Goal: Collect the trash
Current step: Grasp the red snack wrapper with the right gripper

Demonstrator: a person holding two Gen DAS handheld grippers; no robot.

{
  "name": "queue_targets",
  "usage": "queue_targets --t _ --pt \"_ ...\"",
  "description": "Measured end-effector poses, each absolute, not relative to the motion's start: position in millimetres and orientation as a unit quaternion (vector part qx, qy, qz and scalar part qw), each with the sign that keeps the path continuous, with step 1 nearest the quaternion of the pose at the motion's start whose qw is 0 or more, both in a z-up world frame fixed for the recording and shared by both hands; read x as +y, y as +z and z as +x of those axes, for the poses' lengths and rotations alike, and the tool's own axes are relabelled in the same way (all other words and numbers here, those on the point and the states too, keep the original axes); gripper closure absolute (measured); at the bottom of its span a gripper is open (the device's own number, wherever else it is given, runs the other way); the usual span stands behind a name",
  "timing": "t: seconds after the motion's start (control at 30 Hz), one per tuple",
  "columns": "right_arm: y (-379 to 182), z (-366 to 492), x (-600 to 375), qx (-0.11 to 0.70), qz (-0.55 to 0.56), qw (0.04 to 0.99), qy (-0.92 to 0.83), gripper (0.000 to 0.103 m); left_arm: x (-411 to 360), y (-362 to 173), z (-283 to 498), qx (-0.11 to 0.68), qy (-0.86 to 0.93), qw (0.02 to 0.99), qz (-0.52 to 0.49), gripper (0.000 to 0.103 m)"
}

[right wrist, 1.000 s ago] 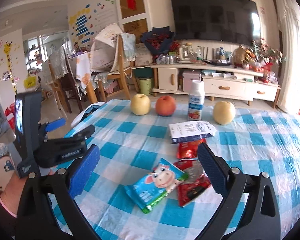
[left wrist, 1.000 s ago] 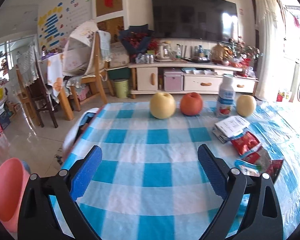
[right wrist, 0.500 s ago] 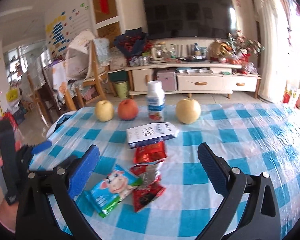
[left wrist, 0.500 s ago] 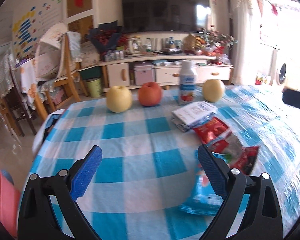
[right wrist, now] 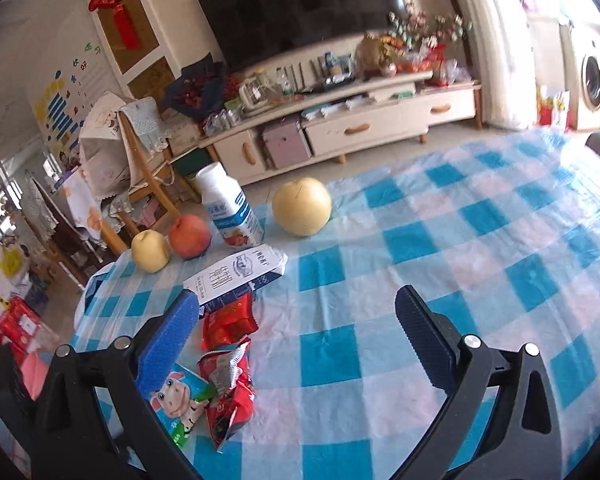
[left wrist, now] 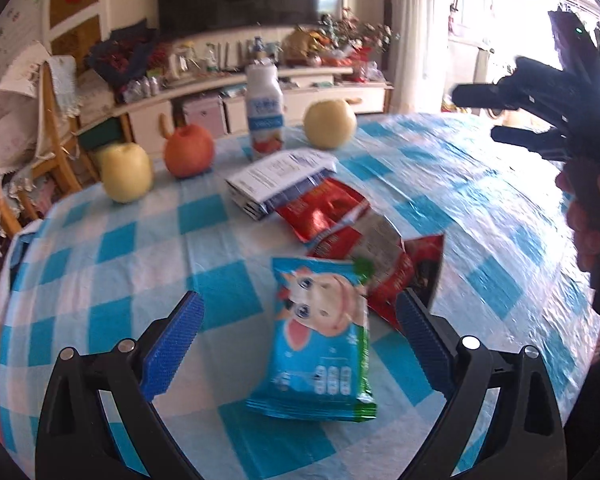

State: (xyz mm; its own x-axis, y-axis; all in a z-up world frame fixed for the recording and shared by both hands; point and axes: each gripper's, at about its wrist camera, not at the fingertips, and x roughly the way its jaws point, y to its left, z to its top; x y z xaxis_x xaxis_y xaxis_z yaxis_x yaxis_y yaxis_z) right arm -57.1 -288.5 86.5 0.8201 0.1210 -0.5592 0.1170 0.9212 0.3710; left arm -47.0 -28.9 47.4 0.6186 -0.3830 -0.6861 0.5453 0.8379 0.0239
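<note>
A blue snack wrapper with a cartoon cow [left wrist: 320,336] lies on the checked tablecloth [left wrist: 116,240], between the open jaws of my left gripper [left wrist: 300,340]. Beyond it lie two red wrappers [left wrist: 324,208] [left wrist: 400,264] and a flattened white carton [left wrist: 280,172]. In the right wrist view the same wrappers sit at lower left: the cow wrapper [right wrist: 180,396], a crumpled red wrapper [right wrist: 228,388], another red wrapper [right wrist: 228,320] and the carton [right wrist: 236,272]. My right gripper [right wrist: 296,340] is open and empty over bare cloth, right of the trash.
A yellow apple [left wrist: 126,172], a red apple [left wrist: 188,150], a milk bottle [left wrist: 264,112] and a yellow pear [left wrist: 328,124] stand along the table's far edge. The other hand-held gripper [left wrist: 560,120] shows at the right of the left wrist view. A wooden chair [right wrist: 140,160] stands beyond the table.
My left gripper has swung right and moved in, so the cow wrapper now lies between its jaws. My right gripper has swung right, leaving the trash at its lower left.
</note>
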Motion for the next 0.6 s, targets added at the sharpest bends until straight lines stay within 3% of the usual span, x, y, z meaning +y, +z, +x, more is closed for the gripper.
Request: queue_targets --t 0.47,0.53,0.6 --pt "44.1 -27.3 -227.8 0.399 0.174 0.895 0.101 0.004 -40.7 7.9 -31.8 0.417 -0.253 0.86 0.15 0.008" --pt "40.5 -26.5 -224.3 0.404 0.176 0.891 0.11 0.007 -40.5 7.0 -30.2 0.42 -0.251 0.859 0.149 0.008" --pt "36.5 -26.5 -218.8 0.412 0.175 0.886 0.119 0.018 -40.4 7.2 -29.6 0.422 -0.25 0.859 0.148 0.008"
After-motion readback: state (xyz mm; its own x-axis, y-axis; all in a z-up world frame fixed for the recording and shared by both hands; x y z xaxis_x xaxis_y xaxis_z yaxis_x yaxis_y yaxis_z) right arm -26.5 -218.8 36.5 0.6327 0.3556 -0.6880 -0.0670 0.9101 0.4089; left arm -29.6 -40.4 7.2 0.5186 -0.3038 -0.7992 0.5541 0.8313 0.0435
